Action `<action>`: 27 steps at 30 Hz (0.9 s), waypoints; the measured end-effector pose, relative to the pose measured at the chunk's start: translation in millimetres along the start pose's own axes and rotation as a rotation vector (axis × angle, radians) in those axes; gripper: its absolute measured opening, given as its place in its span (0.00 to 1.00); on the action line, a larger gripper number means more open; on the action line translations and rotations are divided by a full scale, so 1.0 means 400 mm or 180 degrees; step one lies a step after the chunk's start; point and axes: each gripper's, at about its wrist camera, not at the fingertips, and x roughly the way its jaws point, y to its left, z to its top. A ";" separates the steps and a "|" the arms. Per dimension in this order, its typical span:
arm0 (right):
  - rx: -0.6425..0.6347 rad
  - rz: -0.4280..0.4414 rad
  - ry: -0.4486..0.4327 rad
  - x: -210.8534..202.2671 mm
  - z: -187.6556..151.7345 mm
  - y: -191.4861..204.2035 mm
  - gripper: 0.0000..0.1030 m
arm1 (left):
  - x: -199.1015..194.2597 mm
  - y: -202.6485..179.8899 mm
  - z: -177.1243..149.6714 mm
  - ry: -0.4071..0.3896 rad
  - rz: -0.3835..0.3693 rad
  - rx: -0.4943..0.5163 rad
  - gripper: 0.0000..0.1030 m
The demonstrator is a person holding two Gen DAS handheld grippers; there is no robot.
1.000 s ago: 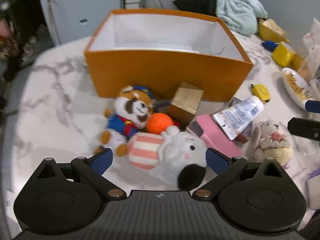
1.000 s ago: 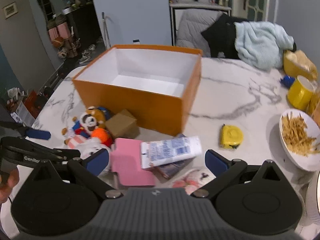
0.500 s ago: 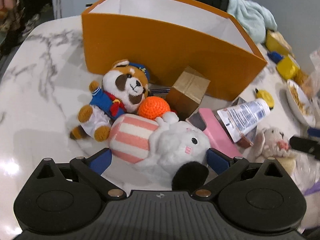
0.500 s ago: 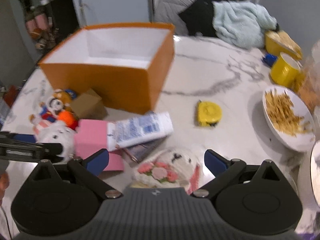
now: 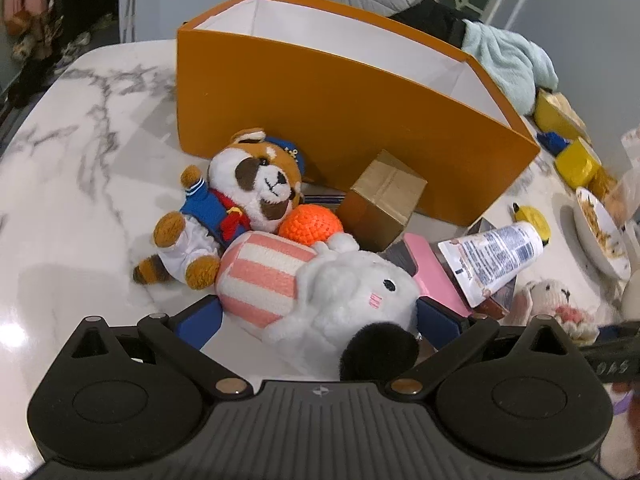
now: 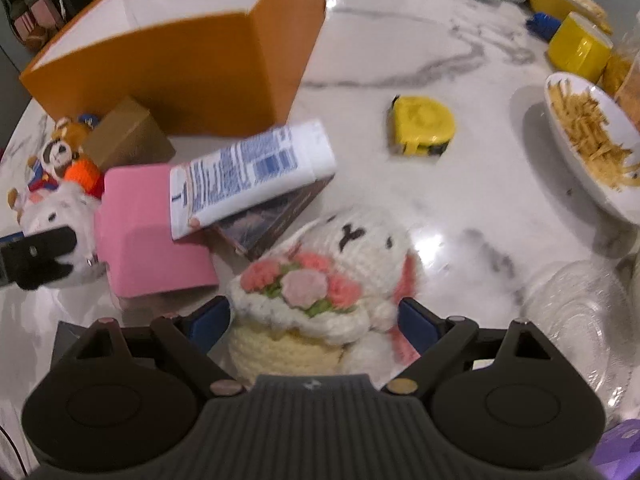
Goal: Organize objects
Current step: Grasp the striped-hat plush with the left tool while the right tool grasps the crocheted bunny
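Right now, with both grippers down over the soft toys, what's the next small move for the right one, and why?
Probably finish closing the right gripper on the crocheted bunny. Its jaws have just been closing and the bunny already sits between them, with blue pads at both flanks but no clear squeeze yet. The orange box stands open behind for the drop.

On the white marble worktop (image 5: 72, 184) the open orange cardboard box (image 5: 328, 120) stood at the back. Before it lay the brown raccoon plush in a blue sailor suit (image 5: 236, 204), to its right the orange crocheted ball (image 5: 310, 222) and the small brown cardboard carton (image 5: 384, 200). Nearer, the white plush with a pink-striped body (image 5: 320, 284) lay between the left gripper's (image 5: 318, 320) jaws. To its right the pink rectangular case (image 6: 148, 236) lay flat, and the white printed tube (image 6: 248, 172) rested across it. The white crocheted bunny with pink flowers (image 6: 324, 276) sat between the right gripper's (image 6: 314, 320) jaws. Behind it to the right lay the yellow tape measure (image 6: 422, 124), further right the white bowl of thin fried sticks (image 6: 592, 140).
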 end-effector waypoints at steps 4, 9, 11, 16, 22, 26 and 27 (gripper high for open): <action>-0.0055 0.0058 0.0060 0.016 -0.005 0.006 0.83 | 0.002 0.018 -0.001 0.0029 -0.0050 -0.0249 1.00; -0.0048 0.0045 0.0049 0.017 -0.004 0.010 0.76 | 0.033 0.085 -0.020 0.0293 -0.0450 -0.1099 1.00; -0.0047 0.0063 0.0048 0.017 -0.003 0.012 0.75 | 0.038 0.084 -0.014 0.0319 -0.0440 -0.1084 1.00; -0.0043 0.0093 0.0069 0.017 -0.002 0.016 0.75 | 0.046 0.087 -0.010 0.0238 -0.0449 -0.1178 1.00; -0.0059 0.0125 0.0190 0.029 -0.006 0.024 0.74 | 0.059 0.101 0.007 0.0271 -0.0523 -0.1302 1.00; -0.0196 0.0082 0.0155 0.028 -0.013 0.036 0.73 | 0.053 0.113 -0.014 0.0103 -0.0552 -0.1484 1.00; -0.0207 0.0097 0.0145 0.027 -0.015 0.036 0.73 | 0.053 0.110 -0.017 0.0073 -0.0548 -0.1444 1.00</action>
